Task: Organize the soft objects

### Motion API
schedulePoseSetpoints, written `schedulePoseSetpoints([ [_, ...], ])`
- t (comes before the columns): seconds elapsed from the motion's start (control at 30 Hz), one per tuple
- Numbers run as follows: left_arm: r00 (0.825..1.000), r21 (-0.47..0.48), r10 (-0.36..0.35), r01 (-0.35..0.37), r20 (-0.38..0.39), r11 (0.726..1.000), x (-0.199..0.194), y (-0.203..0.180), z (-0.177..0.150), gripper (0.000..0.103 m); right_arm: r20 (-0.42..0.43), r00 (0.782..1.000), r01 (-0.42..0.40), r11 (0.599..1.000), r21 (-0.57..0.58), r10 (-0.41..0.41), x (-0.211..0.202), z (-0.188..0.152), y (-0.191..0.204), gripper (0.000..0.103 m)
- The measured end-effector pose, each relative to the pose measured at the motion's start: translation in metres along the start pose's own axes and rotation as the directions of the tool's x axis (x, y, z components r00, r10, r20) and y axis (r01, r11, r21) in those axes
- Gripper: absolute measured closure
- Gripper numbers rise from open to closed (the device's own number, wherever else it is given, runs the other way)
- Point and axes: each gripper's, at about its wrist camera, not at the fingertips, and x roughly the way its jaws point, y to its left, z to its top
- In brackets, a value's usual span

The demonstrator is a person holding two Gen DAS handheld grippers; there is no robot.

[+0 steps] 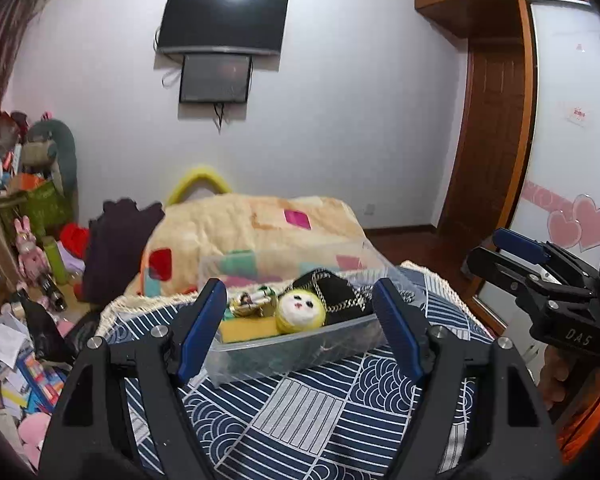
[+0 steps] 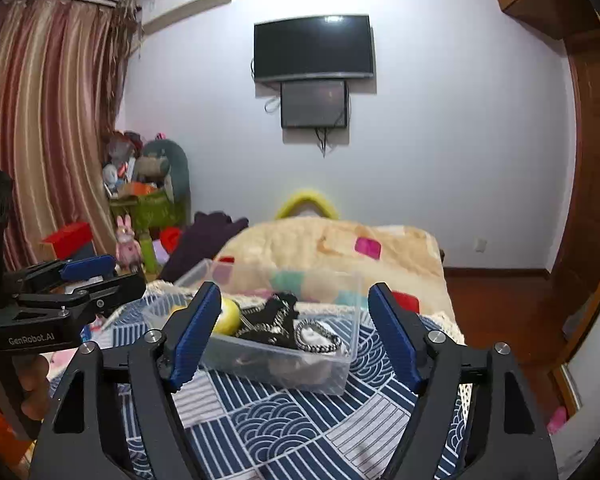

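A clear plastic bin (image 1: 340, 334) stands on a blue patterned cloth (image 1: 300, 412). In it lie a yellow plush ball with a white face (image 1: 300, 312), a yellow sponge (image 1: 248, 330), a black item with a chain (image 1: 336, 292) and a small printed pouch (image 1: 248, 300). My left gripper (image 1: 300, 332) is open and empty, just short of the bin. My right gripper (image 2: 296, 334) is open and empty, facing the bin (image 2: 332, 364) from its other end. The yellow ball (image 2: 228, 316) and the black chain item (image 2: 280, 316) show there too.
A beige patterned blanket (image 1: 260, 228) is piled behind the bin. Dark purple cloth (image 1: 116, 240) lies to its left. Toys, boxes and papers (image 1: 24, 320) clutter the floor at the left. A wardrobe (image 1: 572, 120) and a wooden door (image 1: 488, 140) stand at the right.
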Motion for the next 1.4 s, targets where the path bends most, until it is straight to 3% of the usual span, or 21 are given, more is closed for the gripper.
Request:
schedulePoseSetpoints([
  [0.07,0.999,0.006,0.010,-0.010,0.031,1.000,-0.013,-0.003,0.001,0.026,0.021,1.000,-0.007,1.000,0.004,0.007,-0.005,0.002,0.002,0.025],
  [0.17,0.998,0.007,0.011,-0.012,0.064,1.000,-0.026,-0.004,0.001,0.010,0.049,0.999,-0.021,1.000,0.011,0.020,-0.013,0.002,0.005,0.021],
  [0.33,0.994,-0.001,0.022,-0.022,0.108,1.000,-0.040,-0.004,-0.001,0.006,0.068,0.997,-0.023,1.000,0.006,0.022,-0.019,0.000,0.010,0.019],
  [0.57,0.991,-0.019,0.028,-0.025,0.129,1.000,-0.049,-0.002,-0.006,0.004,0.095,0.995,-0.008,1.000,0.006,0.008,-0.025,-0.007,0.014,0.005],
  [1.4,0.991,0.010,0.055,-0.057,0.123,0.998,-0.048,-0.006,-0.017,0.003,0.083,0.996,-0.011,1.000,0.022,0.009,-0.028,-0.013,0.011,0.001],
])
